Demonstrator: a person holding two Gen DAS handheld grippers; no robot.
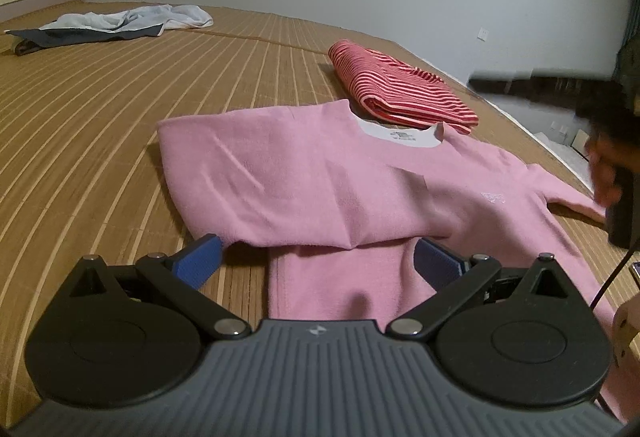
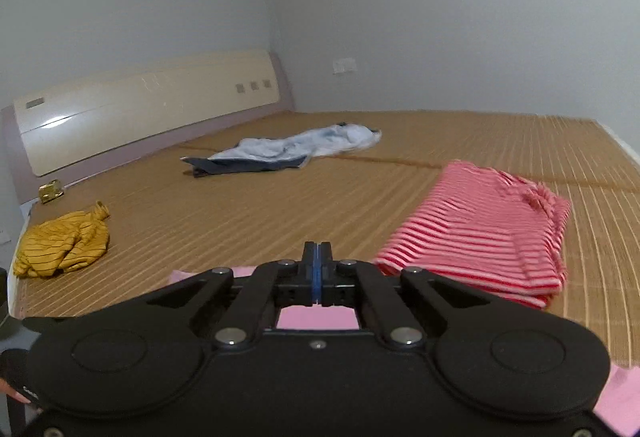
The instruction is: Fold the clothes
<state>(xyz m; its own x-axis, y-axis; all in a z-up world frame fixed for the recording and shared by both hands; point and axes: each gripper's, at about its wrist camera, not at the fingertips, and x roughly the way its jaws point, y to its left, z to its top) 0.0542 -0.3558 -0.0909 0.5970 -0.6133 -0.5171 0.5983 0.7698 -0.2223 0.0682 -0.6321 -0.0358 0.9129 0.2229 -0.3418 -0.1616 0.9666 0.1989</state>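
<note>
left gripper (image 1: pixel 318 263) spread wide over pink shirt (image 1: pixel 320 177).

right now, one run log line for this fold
step: pink shirt mid-fold, one side folded in | left tool: open over hem | right tool: shut, nothing visibly held | striped shirt: folded

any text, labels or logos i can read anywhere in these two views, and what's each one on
Nothing can be read for certain.
White neck label of the pink sweatshirt: printed lines, too small and blurred to read.
Pale chest emblem on the sweatshirt: a mark, no legible letters.
Left gripper body: a small white logo, a symbol, not words.
Lower left edge of the right wrist view: small white lettering, cut off and blurred.
Striped shirt: no text visible.
</note>
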